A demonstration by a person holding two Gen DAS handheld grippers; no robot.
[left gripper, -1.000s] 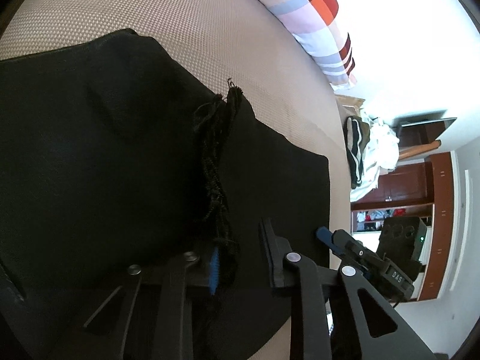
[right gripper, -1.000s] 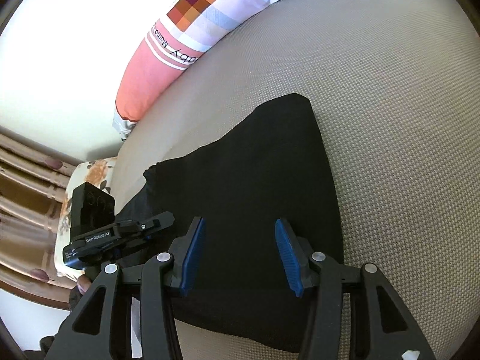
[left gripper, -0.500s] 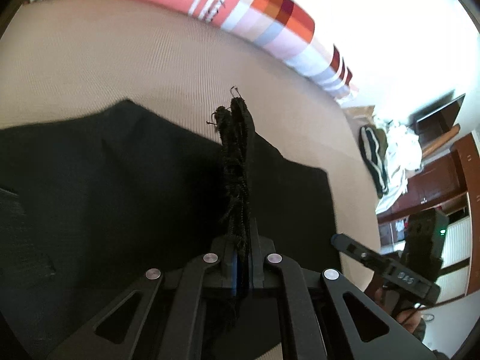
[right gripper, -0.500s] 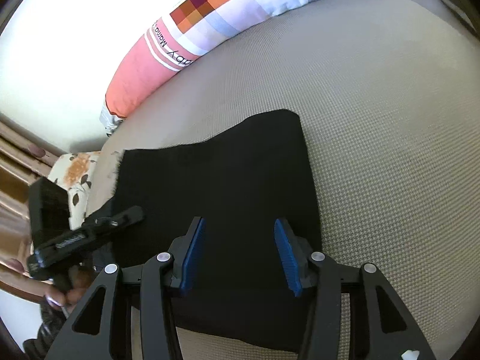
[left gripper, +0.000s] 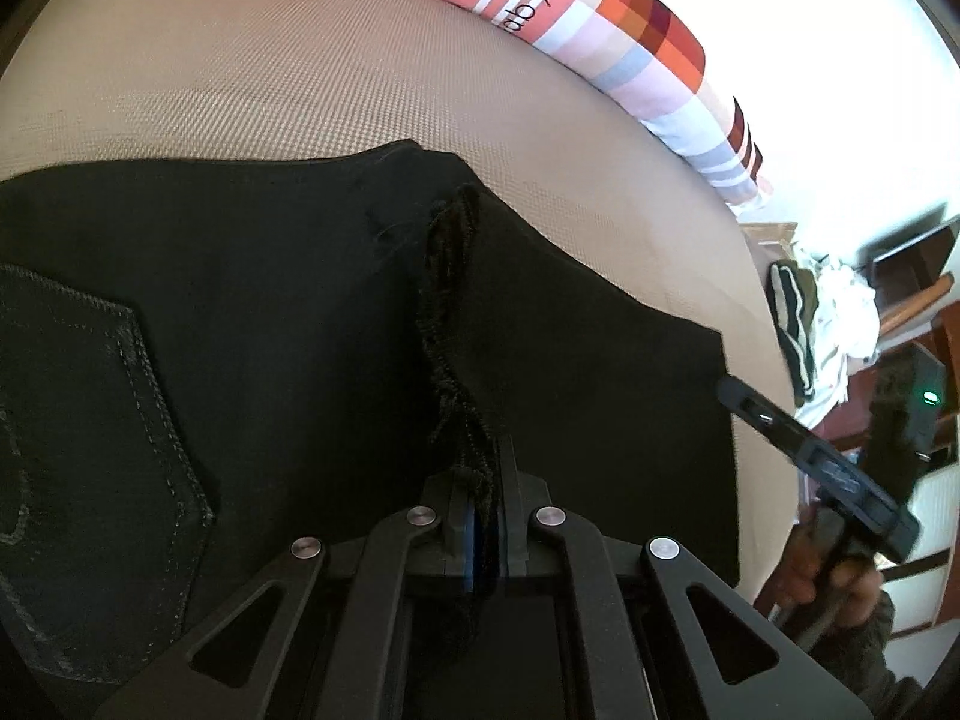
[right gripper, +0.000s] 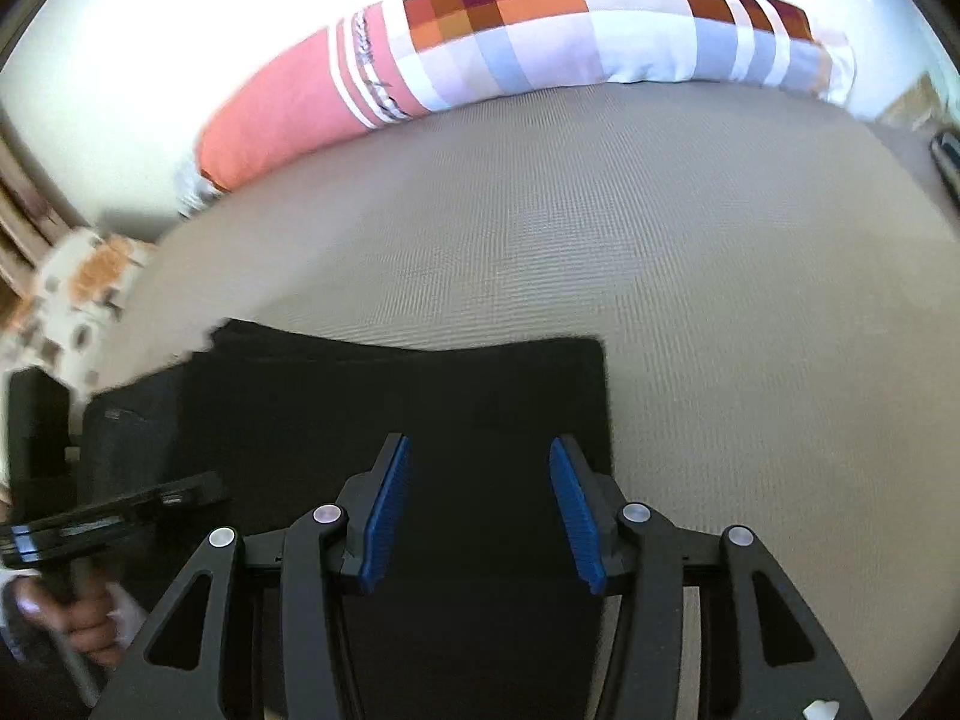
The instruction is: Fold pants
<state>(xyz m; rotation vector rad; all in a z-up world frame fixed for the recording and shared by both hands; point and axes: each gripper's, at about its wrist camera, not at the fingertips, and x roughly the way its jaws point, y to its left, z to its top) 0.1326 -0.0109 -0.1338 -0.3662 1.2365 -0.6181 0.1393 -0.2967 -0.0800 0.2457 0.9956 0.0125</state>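
Gripping a frayed hem edge of the black pants [left gripper: 288, 330], the left gripper [left gripper: 483, 531] is clamped tight on it; the right gripper [right gripper: 480, 510] hovers half-spread over cloth (nothing between its pads). Judging by this, the right must pinch too before lifting.

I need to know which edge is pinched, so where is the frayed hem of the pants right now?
In the left wrist view the frayed hem runs up the middle of the black pants, its near end clamped in the left gripper.
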